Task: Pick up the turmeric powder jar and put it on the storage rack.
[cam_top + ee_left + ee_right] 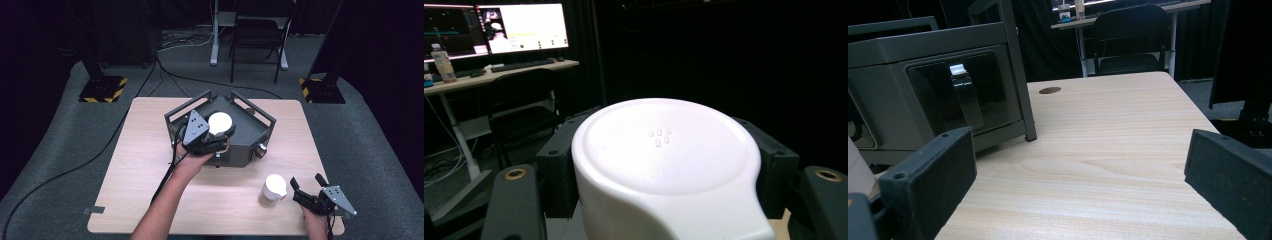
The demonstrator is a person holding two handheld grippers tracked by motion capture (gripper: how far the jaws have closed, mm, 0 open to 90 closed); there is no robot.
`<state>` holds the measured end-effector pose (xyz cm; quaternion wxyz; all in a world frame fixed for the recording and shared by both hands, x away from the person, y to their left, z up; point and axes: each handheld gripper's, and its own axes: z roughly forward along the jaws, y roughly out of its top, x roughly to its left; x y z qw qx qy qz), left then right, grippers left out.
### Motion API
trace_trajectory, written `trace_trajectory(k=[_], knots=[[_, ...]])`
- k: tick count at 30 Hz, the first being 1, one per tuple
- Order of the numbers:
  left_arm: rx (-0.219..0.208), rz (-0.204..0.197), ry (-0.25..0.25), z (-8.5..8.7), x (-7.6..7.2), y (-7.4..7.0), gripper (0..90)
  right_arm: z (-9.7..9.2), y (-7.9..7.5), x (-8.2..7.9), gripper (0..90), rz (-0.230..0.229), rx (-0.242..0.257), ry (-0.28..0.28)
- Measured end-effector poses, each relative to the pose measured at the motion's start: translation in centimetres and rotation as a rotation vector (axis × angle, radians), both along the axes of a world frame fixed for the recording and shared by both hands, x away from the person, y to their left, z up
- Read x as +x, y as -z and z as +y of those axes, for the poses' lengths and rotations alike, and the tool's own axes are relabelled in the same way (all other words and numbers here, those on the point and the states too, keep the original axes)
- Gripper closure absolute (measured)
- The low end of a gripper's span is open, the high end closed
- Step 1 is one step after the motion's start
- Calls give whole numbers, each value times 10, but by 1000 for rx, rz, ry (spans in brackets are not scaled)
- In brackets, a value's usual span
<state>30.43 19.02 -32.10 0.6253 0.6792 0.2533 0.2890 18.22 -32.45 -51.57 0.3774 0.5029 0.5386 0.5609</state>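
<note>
A: Status on the left?

B: My left gripper (216,134) is over the dark grey appliance (250,135) at the table's (150,165) centre. Jaws are clamped on a white lid (220,121), one black pad on each flank. In the left gripper view the lid (664,155) sits between the pads, top face toward the camera, four small raised dots near its middle. Can't tell what is under the lid.

A: And the appliance?

B: Angular grey housing with rail frames along its back edges and a round knob (260,150) on the front right face. From the right gripper view I see a dark glossy panel (965,95) on its side with a bright reflection, and one frame leg standing on the wood.

A: Right side?

B: My right gripper (306,190) is low at the table's near right corner, jaws spread wide with nothing in them. In its own view the two pads stand far apart over bare wood grain.

A: Anything near it?

B: A white-lidded jar (272,191), upright, just left of the right gripper, not touching the jaws. It stands well apart from the appliance.

A: Background?

B: Desk with lit monitors (521,27) and a black chair (1130,35) beyond the table. Cables on the grey floor.
</note>
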Motion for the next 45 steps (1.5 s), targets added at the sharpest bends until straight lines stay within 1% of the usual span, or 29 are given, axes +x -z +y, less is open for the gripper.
trace_trajectory(k=[1, 2, 4, 5, 6, 10, 13, 16, 20, 22, 28, 30, 31, 32, 35, 38, 40, 45], knots=[[-2, 2, -12, -3, 1, -2, 308, 0, 0, 0, 0, 0, 2, 0], [-2, 2, -12, -3, 1, -2, 308, 0, 0, 0, 0, 0, 2, 0], [-10, 0, -36, -9, 5, -5, 308, 0, 0, 0, 0, 0, 11, 5], [-10, 0, -36, -9, 5, -5, 308, 0, 0, 0, 0, 0, 11, 5], [-5, -4, -54, -13, 7, -8, 308, 0, 1, 0, 0, -2, 15, 8], [4, -9, -90, -21, 14, -14, 308, -1, 2, -1, 0, -4, 30, 13], [1, -3, -96, -23, 18, -15, 308, -1, 3, -1, 0, -5, 39, 15], [16, -6, -119, -27, 22, -16, 308, -2, 3, -1, 0, -6, 48, 15], [14, 0, -160, -35, 28, -14, 309, -3, 3, -1, 0, -6, 46, 12], [16, 2, -200, -40, 31, -12, 309, -3, 3, -1, 0, -7, 47, 10], [19, 8, -288, -49, 39, -7, 309, -5, 3, -1, 0, -5, 58, 5], [24, 20, -313, -51, 43, -6, 309, -5, 4, 0, 0, -5, 63, 5], [22, 38, -332, -52, 46, -4, 309, -5, 4, -1, 0, -5, 64, 5], [22, 38, -332, -52, 46, -4, 309, -5, 4, -1, 0, -5, 64, 5], [6, 65, -336, -50, 51, 0, 309, -5, 4, -1, 0, -7, 66, 6], [13, 78, -345, -50, 55, 2, 309, -5, 3, 0, 0, -5, 56, 2], [9, 85, -349, -50, 56, 3, 309, -4, 3, 0, 0, -4, 51, 0], [6, 113, -362, -48, 59, 6, 309, -5, 3, 0, 0, -5, 55, 1]])
